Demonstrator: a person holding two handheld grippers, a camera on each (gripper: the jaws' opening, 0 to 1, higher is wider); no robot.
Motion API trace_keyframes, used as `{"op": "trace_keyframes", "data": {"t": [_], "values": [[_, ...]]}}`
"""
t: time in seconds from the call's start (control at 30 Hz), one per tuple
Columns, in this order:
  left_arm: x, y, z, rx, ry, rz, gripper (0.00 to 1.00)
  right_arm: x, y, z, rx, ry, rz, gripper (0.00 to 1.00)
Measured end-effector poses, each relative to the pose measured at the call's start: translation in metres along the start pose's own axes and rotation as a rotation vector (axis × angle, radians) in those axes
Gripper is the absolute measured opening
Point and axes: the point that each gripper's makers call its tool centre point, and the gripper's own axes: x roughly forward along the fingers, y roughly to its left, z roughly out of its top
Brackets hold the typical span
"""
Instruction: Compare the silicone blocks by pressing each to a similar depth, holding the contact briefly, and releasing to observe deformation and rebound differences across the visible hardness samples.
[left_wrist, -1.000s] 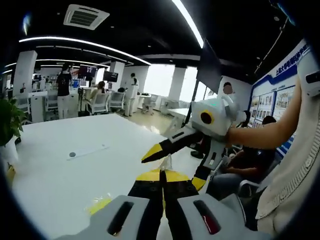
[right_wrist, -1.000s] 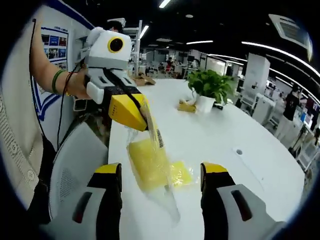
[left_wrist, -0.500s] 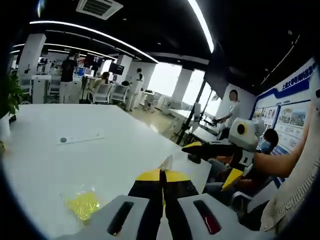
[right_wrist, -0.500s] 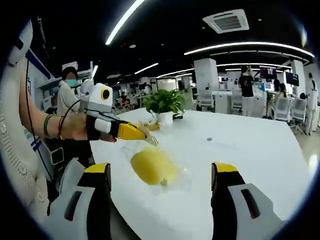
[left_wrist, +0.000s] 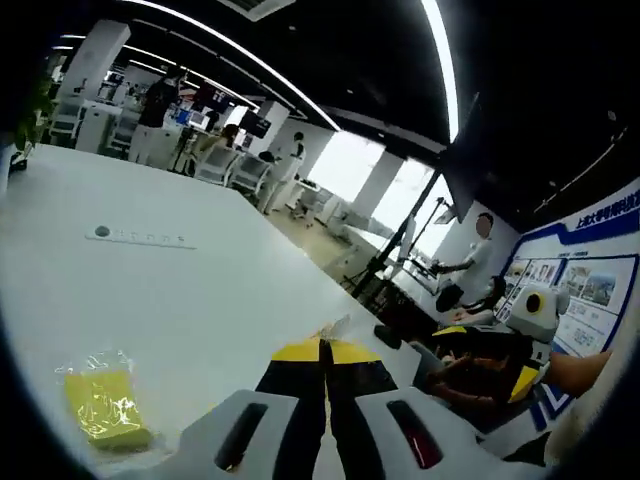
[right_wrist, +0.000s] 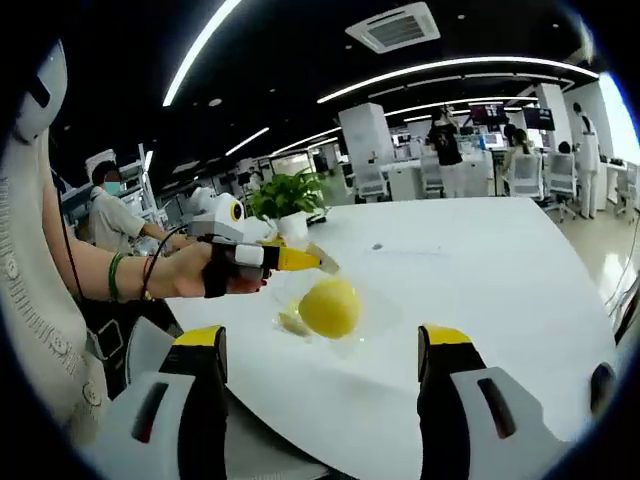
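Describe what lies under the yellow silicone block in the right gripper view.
The yellow silicone block rests on a clear plastic bag spread on the white table. Anything directly beneath the block is covered.

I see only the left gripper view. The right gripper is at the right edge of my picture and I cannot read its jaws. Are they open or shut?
Observer: In the right gripper view, the right gripper has its jaws wide apart, with nothing between them.
Operator: Thank you. I see one yellow silicone block in a clear plastic wrap. Is there any other piece near it?
Observer: Yes. Beside the yellow silicone block, on the side toward the left gripper, lies a smaller yellowish piece under the same clear plastic wrap.
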Motion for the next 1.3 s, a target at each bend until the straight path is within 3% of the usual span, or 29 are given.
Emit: {"op": "trace_keyframes", "data": {"t": [0.17,0.4,0.8,0.93,1.13,1.3], "values": [[0.031,0.003,-0.009,-0.103,-0.009,-0.035,0.0,-0.007,-0.018,-0.007,0.012,0.035,-0.016,0.71],[0.057,0.027,-0.017,-0.193,-0.032,0.016,0.0,-0.008,-0.043,-0.011,0.041,0.061,-0.011,0.68],[0.058,0.108,-0.023,-0.295,-0.077,0.195,0.0,0.011,-0.062,-0.022,0.055,0.107,0.037,0.67],[0.054,0.131,-0.032,-0.324,-0.088,0.253,0.0,0.015,-0.064,-0.026,0.02,0.126,0.038,0.59],[0.052,0.154,-0.043,-0.386,-0.105,0.311,0.0,0.022,-0.065,-0.019,0.031,0.11,0.056,0.6],[0.05,0.167,-0.052,-0.374,-0.079,0.358,0.0,0.027,-0.064,-0.019,0.028,0.128,0.067,0.59]]}}
